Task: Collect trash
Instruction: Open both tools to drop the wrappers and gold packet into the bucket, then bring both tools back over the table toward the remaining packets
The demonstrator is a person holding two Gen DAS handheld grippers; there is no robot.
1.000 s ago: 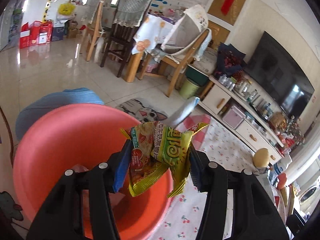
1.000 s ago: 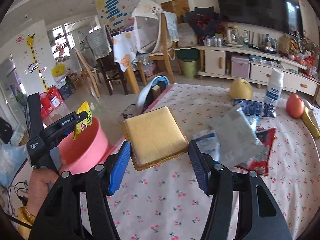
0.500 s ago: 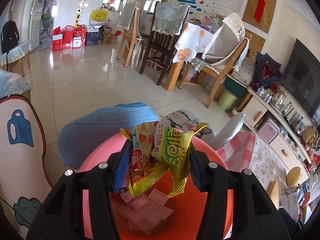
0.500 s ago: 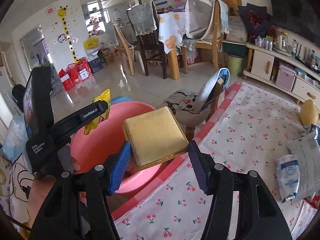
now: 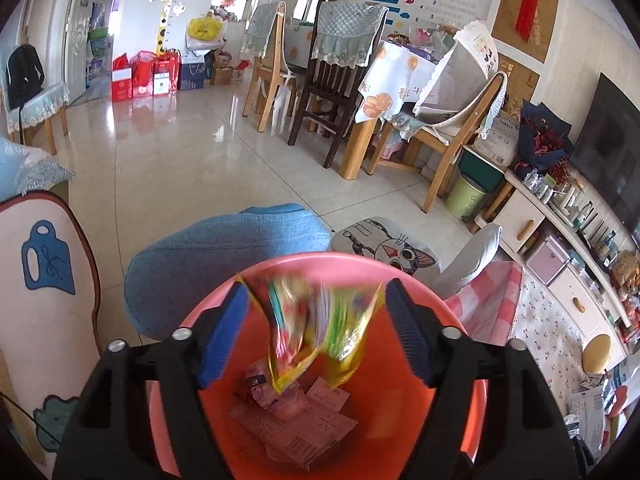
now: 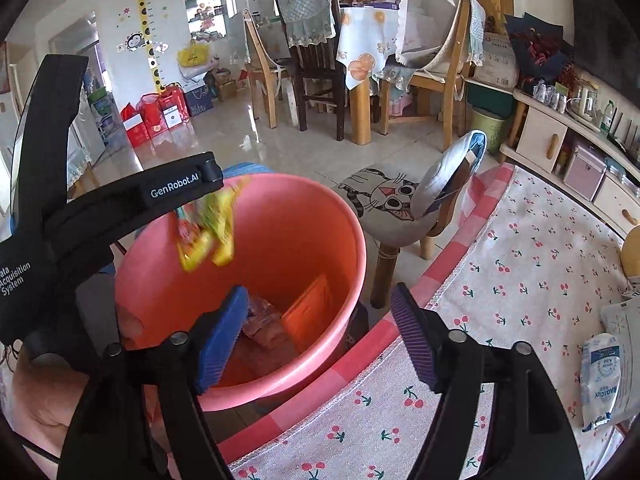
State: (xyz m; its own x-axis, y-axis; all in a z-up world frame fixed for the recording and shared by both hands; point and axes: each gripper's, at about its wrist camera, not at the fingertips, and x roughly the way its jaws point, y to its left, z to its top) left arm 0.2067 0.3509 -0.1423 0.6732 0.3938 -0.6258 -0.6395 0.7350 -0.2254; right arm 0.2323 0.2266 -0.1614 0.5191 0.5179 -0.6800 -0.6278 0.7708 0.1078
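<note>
The snack wrapper (image 5: 316, 332) between the open left gripper's (image 5: 314, 334) jaws is smeared by motion, so its print cannot be read. The bucket's (image 5: 472, 412) near rim is hidden behind the gripper. The papers (image 5: 296, 428) below are partly covered.

Both grippers, left (image 5: 316, 334) and right (image 6: 320, 334), jaws just spread, empty.

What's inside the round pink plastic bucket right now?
Inside the round pink plastic bucket, pale printed paper wrappers lie on the bottom, and a blurred yellow-green snack packet is dropping in. The gripper fingers hide part of the bottom.
</note>
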